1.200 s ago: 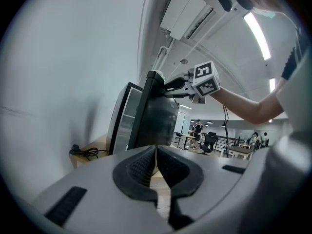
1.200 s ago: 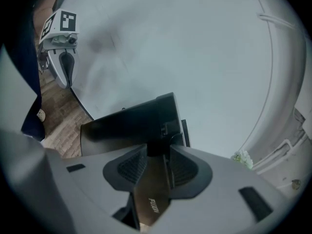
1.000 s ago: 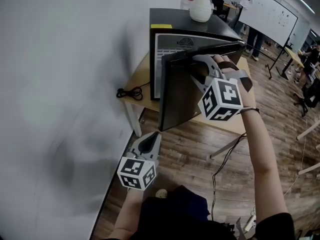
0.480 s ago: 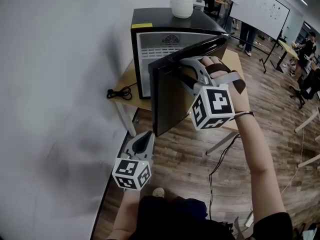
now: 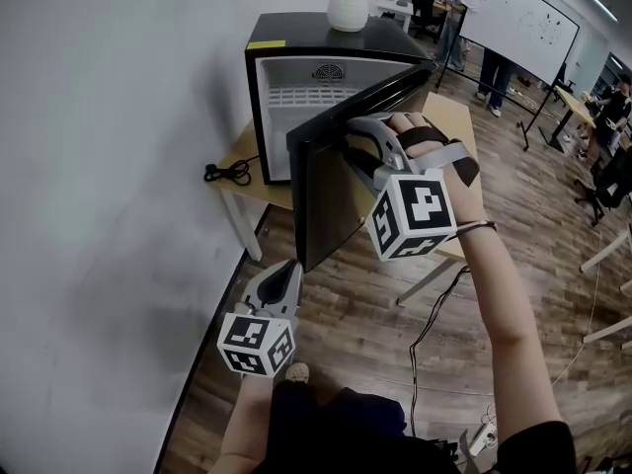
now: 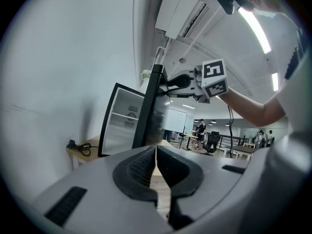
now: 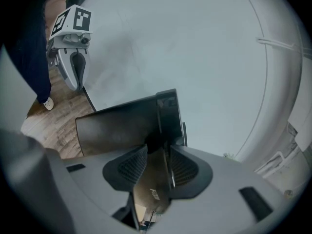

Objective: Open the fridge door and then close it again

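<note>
Mid-frame, the right gripper (image 5: 357,141) jaws clamp the fridge door (image 5: 331,205), swung wider than before, so opening continues; the left gripper (image 5: 292,268) jaws are closed and empty.

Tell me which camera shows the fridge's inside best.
The head view: it looks straight into the open fridge. The left gripper view sees the inside slantwise; the right gripper view shows only the door.

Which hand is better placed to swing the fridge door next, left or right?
Right. The right claw is clamped on the fridge door at its top edge, while the left claw hangs shut and empty, low and clear of the door.
</note>
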The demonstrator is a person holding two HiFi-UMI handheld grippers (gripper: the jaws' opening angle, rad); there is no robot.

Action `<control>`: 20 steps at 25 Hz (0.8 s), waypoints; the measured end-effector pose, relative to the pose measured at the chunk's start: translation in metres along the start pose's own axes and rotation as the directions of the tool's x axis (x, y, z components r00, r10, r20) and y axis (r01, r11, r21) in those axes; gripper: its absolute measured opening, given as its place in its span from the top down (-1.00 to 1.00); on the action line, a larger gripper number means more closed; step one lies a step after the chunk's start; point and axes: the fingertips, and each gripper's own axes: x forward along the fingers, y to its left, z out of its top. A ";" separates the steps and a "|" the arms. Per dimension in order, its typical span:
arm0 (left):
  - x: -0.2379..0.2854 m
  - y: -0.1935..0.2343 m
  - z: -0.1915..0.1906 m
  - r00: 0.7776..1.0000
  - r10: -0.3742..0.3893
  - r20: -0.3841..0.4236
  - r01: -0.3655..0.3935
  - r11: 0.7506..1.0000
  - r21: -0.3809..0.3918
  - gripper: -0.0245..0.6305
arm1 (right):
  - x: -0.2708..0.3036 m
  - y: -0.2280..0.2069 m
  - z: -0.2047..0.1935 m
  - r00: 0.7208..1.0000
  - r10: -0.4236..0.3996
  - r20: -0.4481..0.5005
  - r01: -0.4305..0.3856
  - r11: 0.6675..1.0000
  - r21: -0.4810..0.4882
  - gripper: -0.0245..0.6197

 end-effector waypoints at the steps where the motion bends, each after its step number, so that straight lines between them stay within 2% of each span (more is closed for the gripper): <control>1: -0.003 -0.006 0.001 1.000 0.007 0.002 -0.007 1.000 0.001 0.90 | -0.006 0.000 -0.002 1.000 0.001 0.004 -0.001 1.000 -0.001 0.56; 9: -0.016 -0.045 -0.008 0.999 0.041 0.015 -0.041 0.999 0.005 0.90 | -0.036 0.012 -0.017 1.000 0.010 0.019 -0.010 1.000 -0.016 0.55; 20: -0.027 -0.095 -0.026 0.999 0.050 0.008 -0.050 0.999 -0.002 0.90 | -0.076 0.026 -0.044 1.000 0.005 0.011 -0.005 1.000 -0.030 0.54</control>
